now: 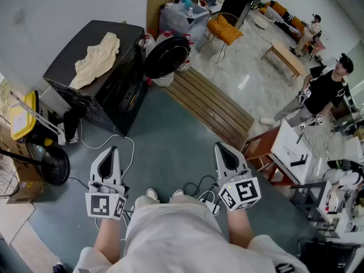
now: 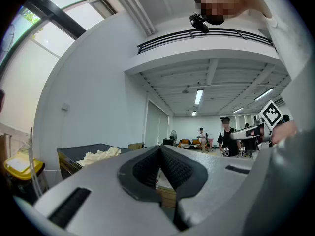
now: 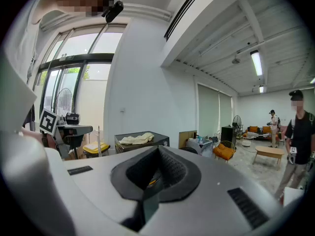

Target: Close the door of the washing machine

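Background clutter only.
Seen: cream cloth far left, slatted wooden platform centre, orange chair far, person in black right.

This was an open lab hall. A washer stood on bare floor ahead of the left tongs, with a chair and sofa far beyond. A person stood by a cluttered counter right of the right tongs.
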Motion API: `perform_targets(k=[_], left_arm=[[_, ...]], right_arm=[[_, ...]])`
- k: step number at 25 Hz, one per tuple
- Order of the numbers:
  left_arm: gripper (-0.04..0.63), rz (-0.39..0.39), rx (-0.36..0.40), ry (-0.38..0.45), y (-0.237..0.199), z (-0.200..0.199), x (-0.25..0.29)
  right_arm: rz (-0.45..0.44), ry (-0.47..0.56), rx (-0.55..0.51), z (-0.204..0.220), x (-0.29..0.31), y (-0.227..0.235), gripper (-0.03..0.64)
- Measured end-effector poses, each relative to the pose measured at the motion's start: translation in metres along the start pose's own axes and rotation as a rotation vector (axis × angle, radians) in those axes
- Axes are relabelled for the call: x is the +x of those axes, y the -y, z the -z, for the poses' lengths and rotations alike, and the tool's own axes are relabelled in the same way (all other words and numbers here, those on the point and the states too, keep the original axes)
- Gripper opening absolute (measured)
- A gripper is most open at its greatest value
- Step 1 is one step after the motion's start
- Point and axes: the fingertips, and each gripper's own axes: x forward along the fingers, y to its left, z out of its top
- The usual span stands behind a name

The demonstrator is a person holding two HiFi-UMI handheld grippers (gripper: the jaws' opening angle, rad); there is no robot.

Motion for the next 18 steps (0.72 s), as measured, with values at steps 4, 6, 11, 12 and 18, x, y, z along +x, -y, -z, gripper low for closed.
perform_targets(k=[4,6,11,12,18], left_arm=[[0.005,0.003,0.009,-0.003,0.015,-0.003,0.008],[0.005,0.007,0.015,0.000,0.022,-0.005,0.012],[0.005,0.015,0.026,0.003,0.035,-0.011,0.018],[0.005,0.015,0.028,0.003,0.037,-0.011,0.018],[0.005,0.014,0.044,0.004,0.052,-0.013,0.021]], right_arm=[[-0.003,0.007,0.004,-0.001,-0.005,0.013,-0.003],[0.002,0.011,0.009,-0.001,-0.008,0.020,-0.003],[0.011,0.024,0.022,-0.002,-0.014,0.033,-0.003],[0.011,0.030,0.025,-0.002,-0.015,0.035,-0.003],[-0.027,0.084,0.082,-0.005,-0.023,0.047,-0.003]])
